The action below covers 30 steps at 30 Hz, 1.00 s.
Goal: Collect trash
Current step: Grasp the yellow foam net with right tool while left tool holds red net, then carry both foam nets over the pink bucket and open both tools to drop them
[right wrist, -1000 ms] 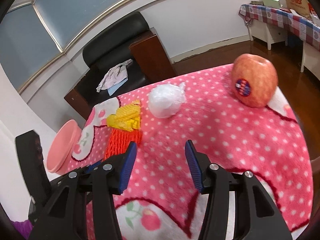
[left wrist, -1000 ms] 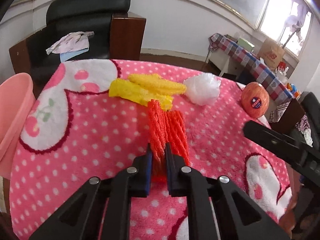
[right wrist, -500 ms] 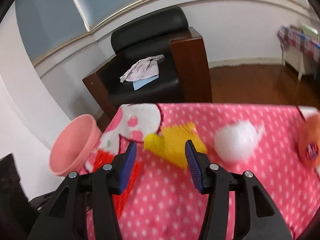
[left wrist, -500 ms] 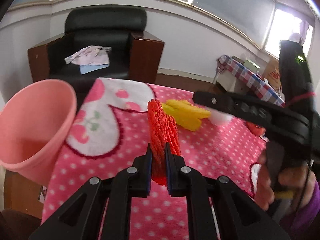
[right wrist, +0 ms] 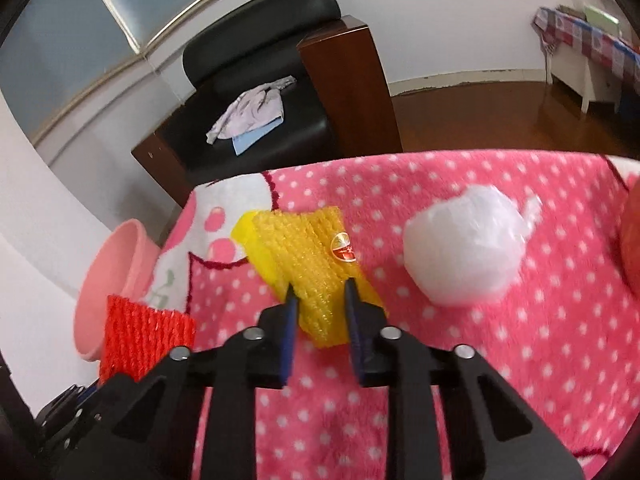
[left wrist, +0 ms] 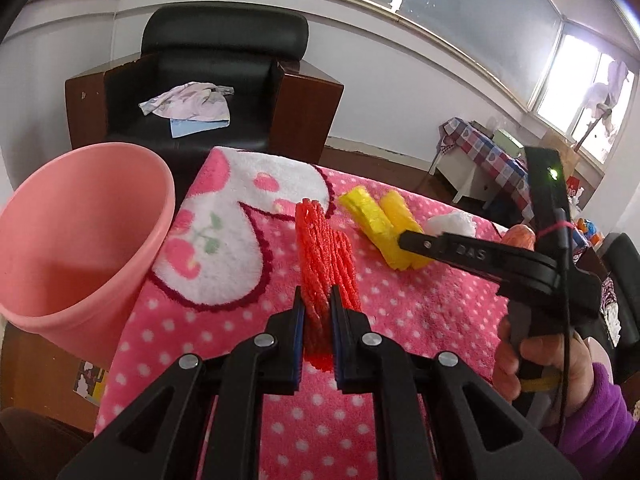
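Note:
My left gripper (left wrist: 316, 308) is shut on a red foam net (left wrist: 326, 256) and holds it upright above the pink blanket. A pink bin (left wrist: 80, 240) stands close at its left, off the table's edge. The jaws of my right gripper (right wrist: 319, 300) are closing, with the near end of a yellow foam net (right wrist: 308, 264) between the pads, which touch it. That net lies on the blanket and bears a small round sticker. A crumpled white plastic bag (right wrist: 460, 248) lies to its right. In the right wrist view the red foam net (right wrist: 140, 336) and the pink bin (right wrist: 116, 272) show at lower left.
An apple (left wrist: 520, 236) sits at the table's right edge. The pink dotted blanket (right wrist: 480, 360) covers the table. A black armchair (left wrist: 224, 80) with cloths on its seat stands beyond the far edge. A hand in a purple sleeve (left wrist: 560, 368) holds the right gripper.
The left gripper lifted the red net and swung left toward the pink bin. The right gripper moved left from near the apple to the yellow net, and its jaws narrowed onto it.

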Motion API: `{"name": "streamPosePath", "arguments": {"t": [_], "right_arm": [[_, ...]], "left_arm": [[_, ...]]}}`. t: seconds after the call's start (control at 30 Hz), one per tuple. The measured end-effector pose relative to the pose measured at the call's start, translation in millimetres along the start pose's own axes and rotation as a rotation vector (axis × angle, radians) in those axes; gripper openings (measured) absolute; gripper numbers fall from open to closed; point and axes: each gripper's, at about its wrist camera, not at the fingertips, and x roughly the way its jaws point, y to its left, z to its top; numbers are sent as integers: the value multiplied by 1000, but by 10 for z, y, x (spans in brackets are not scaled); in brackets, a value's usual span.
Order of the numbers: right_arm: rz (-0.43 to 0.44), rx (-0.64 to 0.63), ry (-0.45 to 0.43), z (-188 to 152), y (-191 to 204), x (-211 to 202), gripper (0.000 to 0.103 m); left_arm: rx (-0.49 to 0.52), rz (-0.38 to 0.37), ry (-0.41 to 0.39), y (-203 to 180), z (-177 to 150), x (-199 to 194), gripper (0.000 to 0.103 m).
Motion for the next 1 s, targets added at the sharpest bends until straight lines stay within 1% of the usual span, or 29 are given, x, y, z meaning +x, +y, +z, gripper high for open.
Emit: {"name": "streamPosePath", "arguments": {"t": [0.1, 0.23, 0.37, 0.53, 0.67, 1.0], "right_arm": [[10, 12, -14, -86, 2, -94, 10], [51, 38, -44, -196, 35, -290, 10], [102, 40, -83, -333, 131, -574, 10], [145, 46, -104, -541, 214, -860, 10], [160, 39, -118, -697, 279, -1062, 10], [185, 3, -141, -861, 484, -1312, 10]], "left_arm": [[-3, 1, -11, 0, 3, -59, 10], [0, 9, -32, -17, -1, -182, 10], [7, 18, -39, -56, -18, -277, 10], [28, 30, -44, -126, -66, -401, 10], [40, 45, -41, -173, -118, -496, 10], [47, 71, -73, -201, -187, -740, 10]]}}
